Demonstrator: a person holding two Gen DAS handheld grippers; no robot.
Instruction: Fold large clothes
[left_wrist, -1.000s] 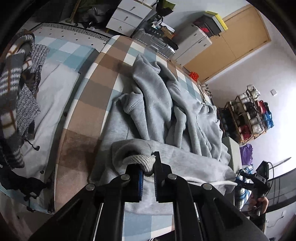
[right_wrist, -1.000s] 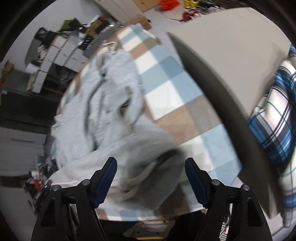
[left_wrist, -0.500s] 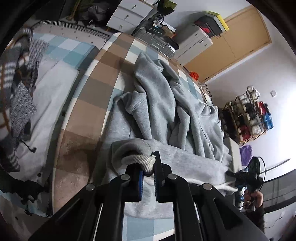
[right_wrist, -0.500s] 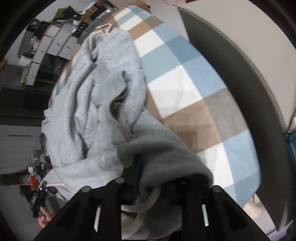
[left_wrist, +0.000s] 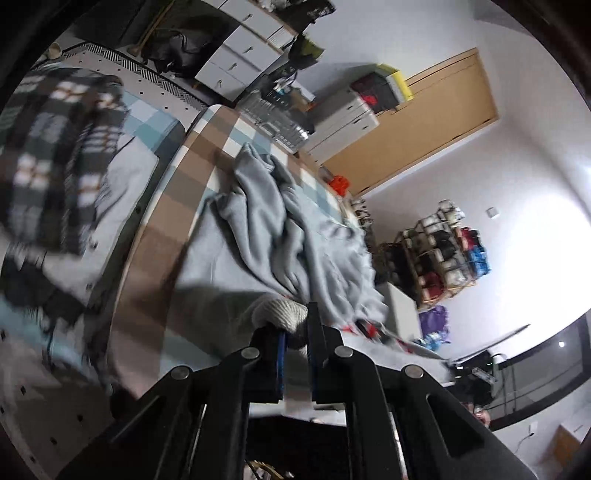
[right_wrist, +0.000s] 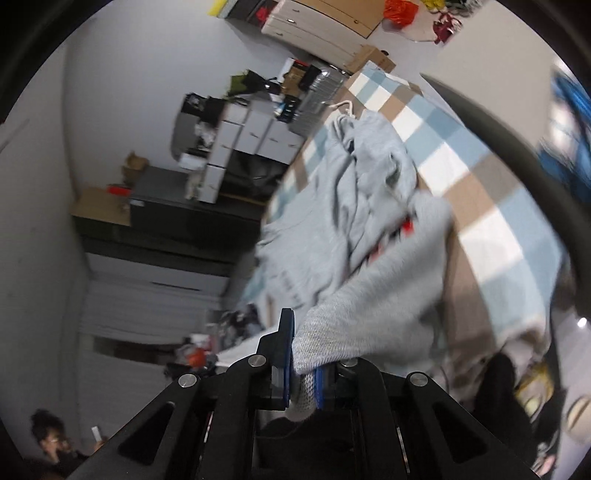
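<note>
Gripping the grey hoodie (left_wrist: 273, 236) by a ribbed edge, the left claw (left_wrist: 295, 332) is clamped tight on cloth. The right claw (right_wrist: 303, 369) is likewise pinched onto another knitted edge, its jaws having just been closing on it. The garment lies rumpled across the checked bed (left_wrist: 173, 206), its near part lifted. A plaid garment (left_wrist: 55, 155) occupies the bed's left side; checked cover lies bare along the hoodie's flanks.

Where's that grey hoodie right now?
The grey hoodie lies crumpled on the checked blanket, its near edge pinched in both the left claw and right claw.
</note>
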